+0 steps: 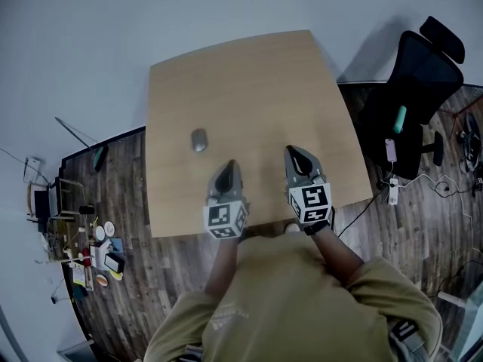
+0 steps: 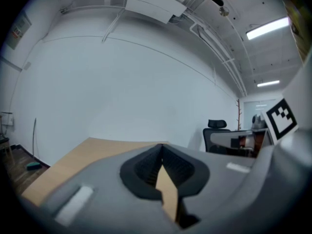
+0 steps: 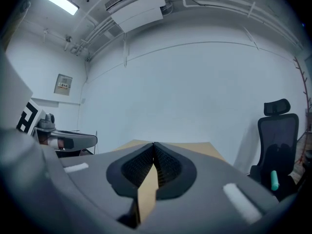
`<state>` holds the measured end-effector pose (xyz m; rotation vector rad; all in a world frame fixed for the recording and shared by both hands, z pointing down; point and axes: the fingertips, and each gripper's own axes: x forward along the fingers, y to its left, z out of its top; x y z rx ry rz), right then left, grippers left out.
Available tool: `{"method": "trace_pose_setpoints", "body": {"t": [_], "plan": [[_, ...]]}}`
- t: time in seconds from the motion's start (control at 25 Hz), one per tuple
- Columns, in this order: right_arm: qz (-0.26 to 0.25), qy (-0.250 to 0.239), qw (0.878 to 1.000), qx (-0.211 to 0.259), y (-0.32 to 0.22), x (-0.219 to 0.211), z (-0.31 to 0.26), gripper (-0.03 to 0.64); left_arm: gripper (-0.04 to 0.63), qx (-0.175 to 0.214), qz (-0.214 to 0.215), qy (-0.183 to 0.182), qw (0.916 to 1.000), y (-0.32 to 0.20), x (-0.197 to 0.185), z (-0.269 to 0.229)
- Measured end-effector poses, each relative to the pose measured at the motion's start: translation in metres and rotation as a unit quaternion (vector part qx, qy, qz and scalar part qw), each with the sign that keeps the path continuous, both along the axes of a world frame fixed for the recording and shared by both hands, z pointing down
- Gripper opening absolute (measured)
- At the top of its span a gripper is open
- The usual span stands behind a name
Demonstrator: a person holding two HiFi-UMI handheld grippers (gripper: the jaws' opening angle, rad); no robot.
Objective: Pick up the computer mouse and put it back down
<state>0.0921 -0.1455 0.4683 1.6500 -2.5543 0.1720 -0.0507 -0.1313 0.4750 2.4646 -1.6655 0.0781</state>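
Note:
A small grey computer mouse lies on the light wooden table, left of centre. My left gripper hovers over the near part of the table, just right of and nearer than the mouse, its jaws shut and empty. My right gripper is further right, level with it, also shut on nothing. In the left gripper view the tips meet over the tabletop; the mouse is hidden there. The right gripper view shows its tips closed over the table.
A black office chair stands right of the table, with cables and a power strip on the dark wood floor. Cluttered small items sit on the floor at the left. A white wall lies beyond the table's far edge.

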Motion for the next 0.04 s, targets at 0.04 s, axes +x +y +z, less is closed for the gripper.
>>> {"method": "trace_pose_setpoints", "body": {"t": [0.04], "plan": [[0.001,0.002,1.0,-0.003,0.0008,0.0078,0.0027,0.006,0.002,-0.004,0.002,-0.002,1.0,0.0016,0.0076,0.0038]]}}
